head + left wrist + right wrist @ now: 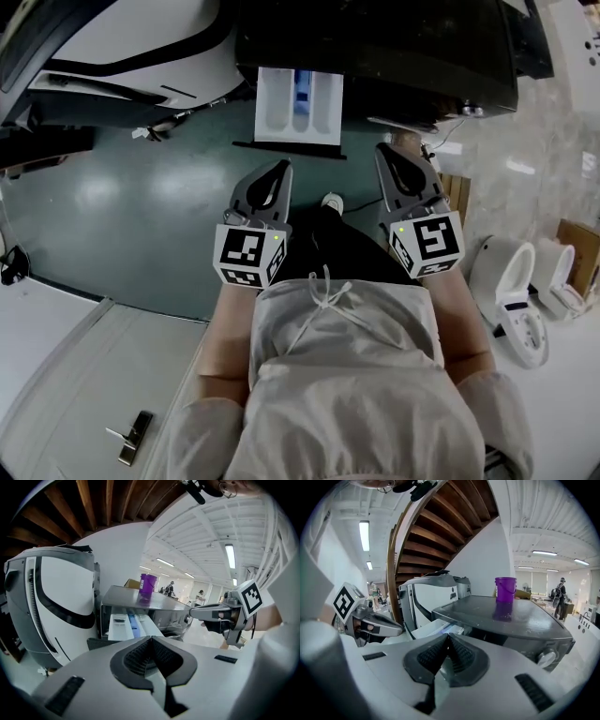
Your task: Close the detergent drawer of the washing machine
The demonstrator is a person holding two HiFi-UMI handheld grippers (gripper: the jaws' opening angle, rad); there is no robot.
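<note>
Detergent drawer (298, 105) stood pulled right out of the washing machine (394, 47), at the left of its front, jutting toward me over the dark green floor (141, 206); its pale compartments lay open to the top, a blue one in the middle; the closing had not begun, and I judged us at the approach step.

Left gripper (283, 166) hung short of the drawer's front edge, pointed at it, not touching; its own view showed the jaws pressed together with nothing between them. Right gripper (385, 149) sat off to the drawer's right, near the machine's front and apart from the drawer; its jaws likewise met at the tips, empty. A purple cup (505, 589) stood on the machine's top, back from the front; no part of the push, as I read it.

Next move, in my judgement: no grasp needed; a closed pair of jaws would serve as a blunt pusher; I wanted the left tips on the middle of the drawer's front face, then a straight push along its line into the machine; off-centre contact could skew it in its slot; a short push could leave it proud, so I meant to check it sat flush.
</note>
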